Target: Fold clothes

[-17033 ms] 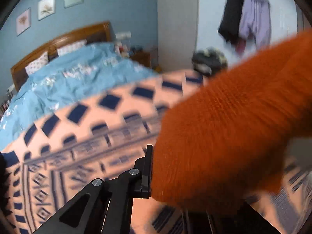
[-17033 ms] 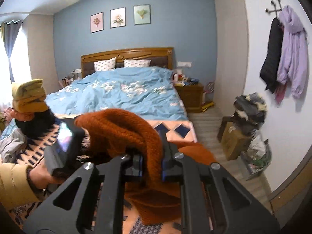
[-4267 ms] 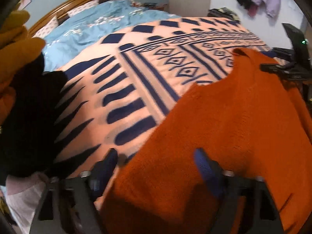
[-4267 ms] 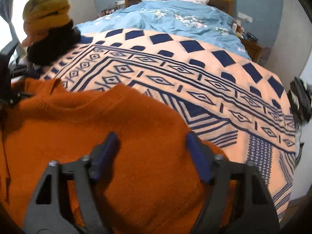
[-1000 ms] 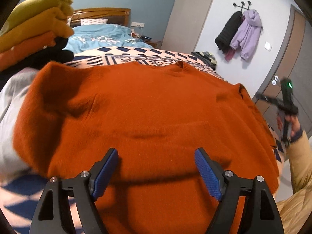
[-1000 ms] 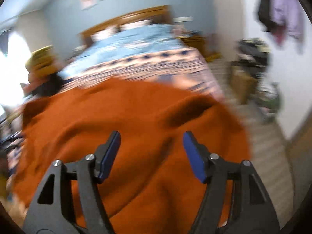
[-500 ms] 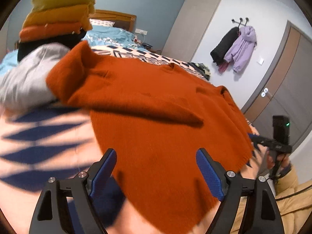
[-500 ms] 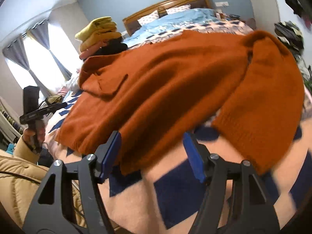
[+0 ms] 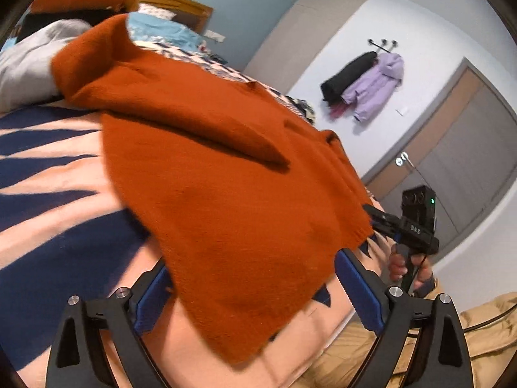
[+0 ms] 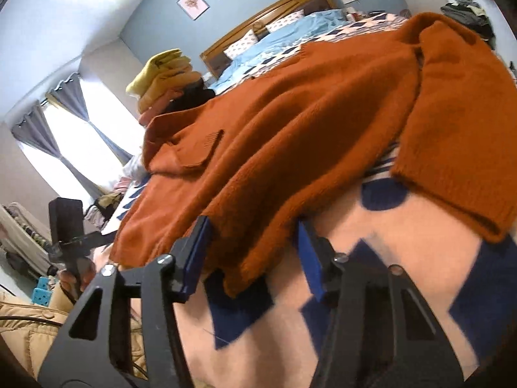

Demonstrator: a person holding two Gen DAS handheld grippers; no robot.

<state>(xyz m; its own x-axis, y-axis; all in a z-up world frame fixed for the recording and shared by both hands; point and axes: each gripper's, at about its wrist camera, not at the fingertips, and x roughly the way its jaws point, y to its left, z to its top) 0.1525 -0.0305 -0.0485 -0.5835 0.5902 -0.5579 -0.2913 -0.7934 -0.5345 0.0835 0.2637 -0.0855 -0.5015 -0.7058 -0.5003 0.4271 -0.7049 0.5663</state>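
An orange knit sweater (image 9: 226, 168) lies spread on the patterned peach and navy blanket (image 9: 48, 168), both sleeves folded over its body. My left gripper (image 9: 255, 294) is open, its blue pads either side of the sweater's bottom hem corner. My right gripper (image 10: 255, 252) is open too, its pads either side of the other hem corner of the sweater (image 10: 307, 123). Each gripper shows in the other's view, the right one (image 9: 384, 218) and the left one (image 10: 93, 236), at the hem edge.
A stack of folded sweaters (image 10: 164, 77) stands on the bed's left side, with a grey garment (image 9: 29, 61) beside it. Coats (image 9: 365, 84) hang on the wall near the door. A pile of clothes (image 10: 471, 13) lies on the floor beyond the bed.
Both grippers have dropped from above the sweater to the bed's near edge and moved in on the bottom hem corners. The jaws stay open.
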